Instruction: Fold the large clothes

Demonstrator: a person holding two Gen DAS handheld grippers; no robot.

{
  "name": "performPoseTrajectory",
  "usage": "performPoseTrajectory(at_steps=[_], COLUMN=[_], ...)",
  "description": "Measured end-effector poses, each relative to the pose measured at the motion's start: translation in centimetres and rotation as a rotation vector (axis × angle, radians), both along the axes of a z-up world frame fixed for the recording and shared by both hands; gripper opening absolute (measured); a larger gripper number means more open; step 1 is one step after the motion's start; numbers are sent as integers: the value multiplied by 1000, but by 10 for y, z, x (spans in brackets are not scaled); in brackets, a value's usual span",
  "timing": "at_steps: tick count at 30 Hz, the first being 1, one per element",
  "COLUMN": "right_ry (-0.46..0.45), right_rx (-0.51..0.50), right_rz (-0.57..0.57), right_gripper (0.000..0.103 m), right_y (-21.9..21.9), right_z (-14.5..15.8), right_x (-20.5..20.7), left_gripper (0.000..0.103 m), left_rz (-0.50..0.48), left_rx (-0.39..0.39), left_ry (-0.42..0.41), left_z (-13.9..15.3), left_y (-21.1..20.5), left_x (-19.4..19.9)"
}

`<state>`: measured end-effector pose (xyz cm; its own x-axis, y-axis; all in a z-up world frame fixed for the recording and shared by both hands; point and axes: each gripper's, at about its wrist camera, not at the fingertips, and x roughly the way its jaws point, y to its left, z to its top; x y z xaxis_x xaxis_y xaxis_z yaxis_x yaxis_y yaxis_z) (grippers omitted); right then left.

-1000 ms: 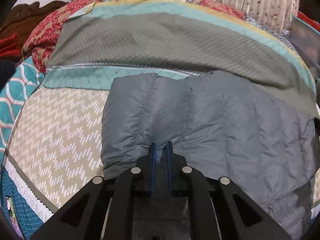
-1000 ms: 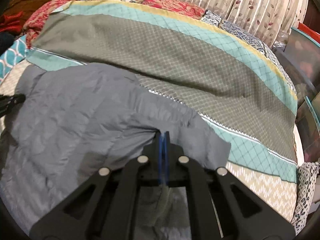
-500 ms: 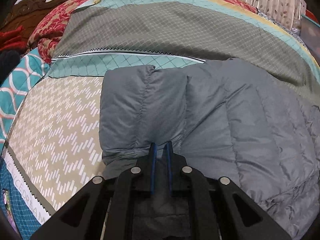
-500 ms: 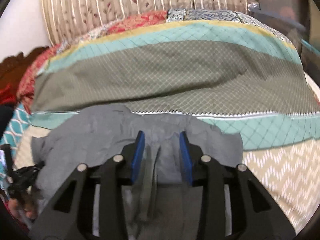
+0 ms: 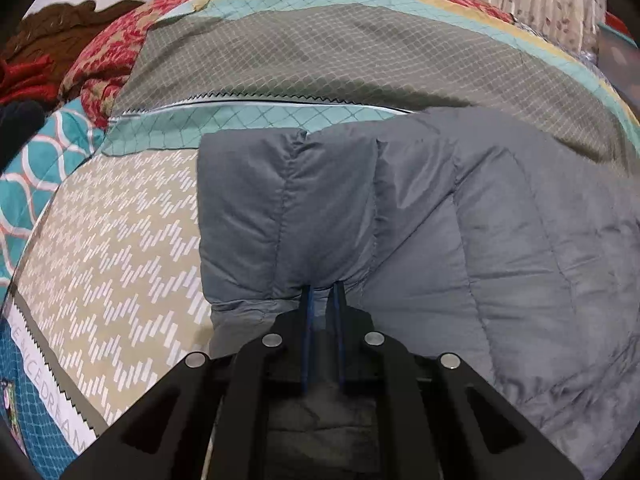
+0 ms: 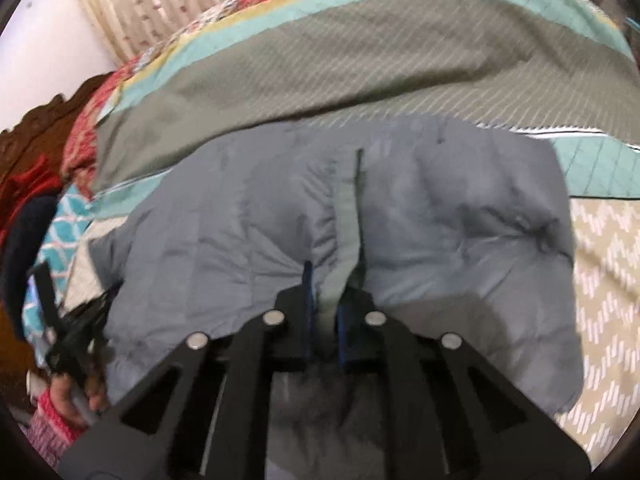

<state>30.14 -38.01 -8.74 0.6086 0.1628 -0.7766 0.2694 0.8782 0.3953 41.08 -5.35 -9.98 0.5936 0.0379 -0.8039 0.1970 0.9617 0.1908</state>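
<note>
A grey quilted puffer jacket (image 5: pixel 460 232) lies on a patterned bedspread (image 5: pixel 120 248). My left gripper (image 5: pixel 323 292) is shut on the jacket's near edge by a folded sleeve panel. In the right wrist view the jacket (image 6: pixel 460 216) fills the middle, with its lighter zipper placket (image 6: pixel 346 216) running toward the fingers. My right gripper (image 6: pixel 326 284) is shut on the placket fabric at the near edge. The left gripper (image 6: pixel 76 340) and the hand holding it show at the left of that view.
The bedspread has grey-green, teal and yellow bands (image 5: pixel 340 52). Red and dark clothes (image 5: pixel 48 60) are piled at the back left. A leaf-print curtain (image 6: pixel 152 4) hangs behind the bed. A dark bin (image 5: pixel 618 60) stands at the right.
My right gripper opened half a second ago and has shut again on the placket nearer the jacket's middle. My left gripper has stayed shut on the edge, with the view drawing closer.
</note>
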Motion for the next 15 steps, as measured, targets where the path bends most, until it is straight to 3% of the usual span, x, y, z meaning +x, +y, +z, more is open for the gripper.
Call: performPoseTrajectory(at_steps=[2,6,15], right_ry=[14,47,0], right_rx=[-39,16,17], right_rz=[-16,-36,-52], right_gripper=[7,5,5], right_y=[1,-5,-4], right_z=[-12,-49,-56], right_x=[5,5,-2], left_gripper=[14,14,14], left_rz=[-7,-1,-1], left_rx=[14,-4,-4], left_ry=[-17,-24,-37], left_z=[-4,-8,-9], left_y=[-2,-1,-1], left_x=[-1,2,0])
